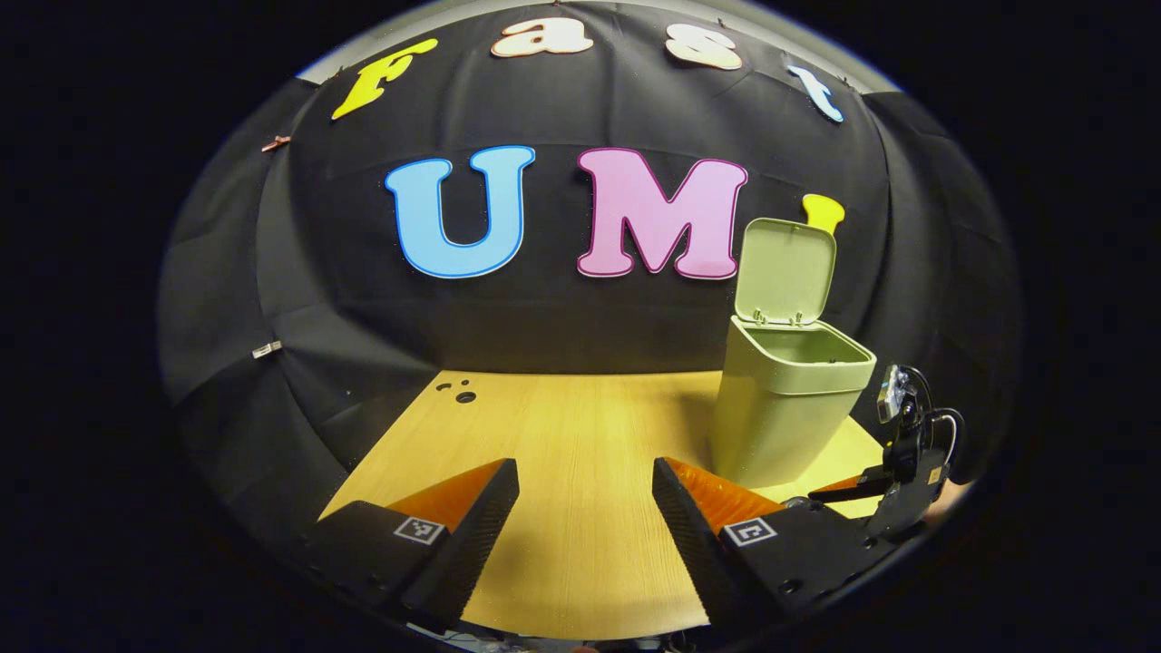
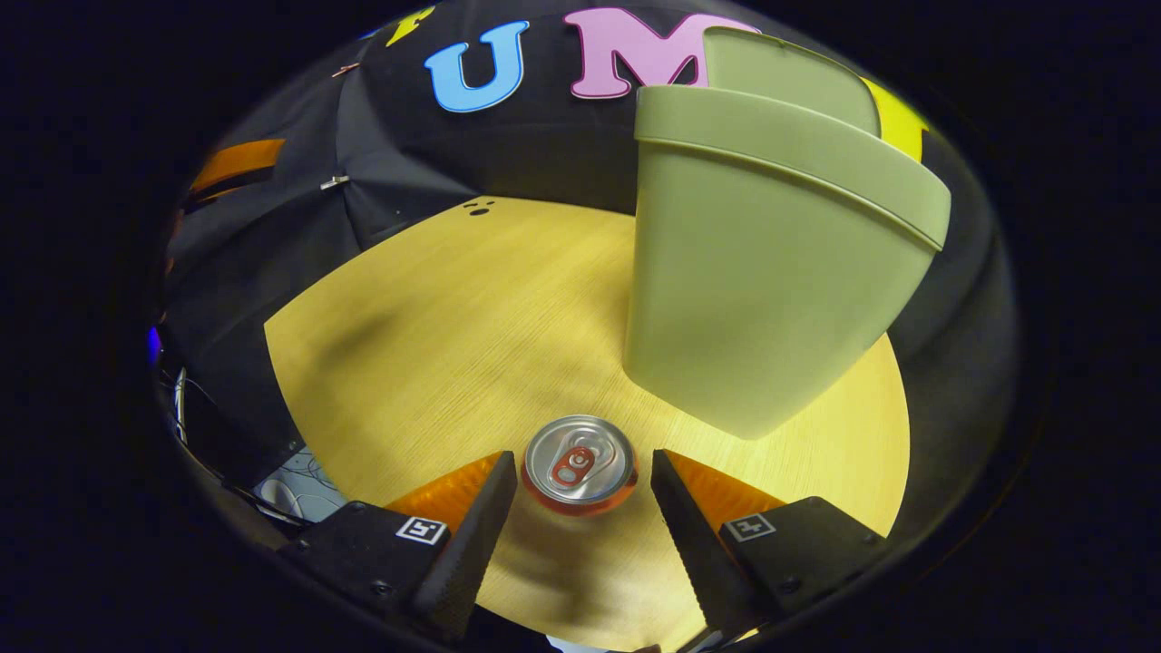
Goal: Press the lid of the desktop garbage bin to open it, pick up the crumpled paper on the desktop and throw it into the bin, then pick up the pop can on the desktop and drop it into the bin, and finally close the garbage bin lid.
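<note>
Wooden surface (image 2: 435, 363) carries one smooth green bin (image 2: 762, 299), lid (image 1: 785, 268) raised, and one round metal can (image 2: 580, 467) upright between the wide right tongs (image 2: 585, 490), untouched. Left tongs (image 1: 585, 499) wide, empty.

No readable text, brand, number or sign on pop can (image 2: 580, 465), its top face only visible, none on garbage bin (image 1: 787, 399), square coded marker tags on finger bases of left gripper (image 1: 585, 508) and right gripper (image 2: 583, 503), patterns not legible
</note>
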`<state>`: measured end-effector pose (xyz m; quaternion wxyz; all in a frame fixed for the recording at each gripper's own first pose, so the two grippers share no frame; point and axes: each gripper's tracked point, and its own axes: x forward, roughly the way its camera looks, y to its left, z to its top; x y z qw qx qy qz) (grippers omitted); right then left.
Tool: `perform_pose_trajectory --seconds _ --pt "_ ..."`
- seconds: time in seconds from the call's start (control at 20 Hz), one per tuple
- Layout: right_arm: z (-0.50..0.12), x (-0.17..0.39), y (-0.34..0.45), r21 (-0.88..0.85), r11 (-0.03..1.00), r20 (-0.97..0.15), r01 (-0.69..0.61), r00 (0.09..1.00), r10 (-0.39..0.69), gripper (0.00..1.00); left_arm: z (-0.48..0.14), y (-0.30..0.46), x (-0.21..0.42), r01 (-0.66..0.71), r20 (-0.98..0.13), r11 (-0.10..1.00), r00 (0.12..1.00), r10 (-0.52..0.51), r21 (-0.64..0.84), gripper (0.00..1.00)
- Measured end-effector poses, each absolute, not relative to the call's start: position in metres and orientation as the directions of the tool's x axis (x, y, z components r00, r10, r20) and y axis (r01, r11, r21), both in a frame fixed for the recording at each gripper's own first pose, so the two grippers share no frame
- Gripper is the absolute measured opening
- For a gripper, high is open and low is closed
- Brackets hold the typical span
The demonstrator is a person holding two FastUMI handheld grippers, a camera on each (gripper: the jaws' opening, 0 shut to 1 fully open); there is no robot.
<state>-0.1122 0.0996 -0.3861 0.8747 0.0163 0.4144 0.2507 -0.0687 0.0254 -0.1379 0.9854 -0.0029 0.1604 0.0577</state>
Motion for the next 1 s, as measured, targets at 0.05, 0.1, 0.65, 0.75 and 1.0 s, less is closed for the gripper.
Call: perform_pose_trajectory --seconds 0.05,0.1,0.65,0.75,1.0 --pt "-0.389 -0.112 0.1 0.238 0.874 -0.723 -0.424 0.524 0.451 0.95 -0.139 0.026 -0.069 -0.115 -0.32 0.993 0.941 0.114 0.015 0.96" --pt "-0.392 -0.113 0.101 0.239 0.874 -0.727 -0.424 0.519 0.45 0.95 -0.14 0.026 -0.068 -0.116 -0.323 0.993 0.939 0.115 0.016 0.96" --pt "-0.349 -0.101 0.089 0.263 0.872 -0.686 -0.412 0.556 0.47 0.83 -0.146 0.018 -0.058 -0.087 -0.341 0.996 0.936 0.089 0.021 0.96" --pt "-0.322 -0.095 0.084 0.265 0.871 -0.654 -0.415 0.586 0.478 0.82 -0.146 0.018 -0.056 -0.082 -0.34 0.996 0.937 0.084 0.02 0.96" --pt "-0.232 -0.064 0.07 0.274 0.869 -0.523 -0.412 0.695 0.494 0.82 -0.145 0.013 -0.05 -0.068 -0.336 0.997 0.939 0.071 0.022 0.96"
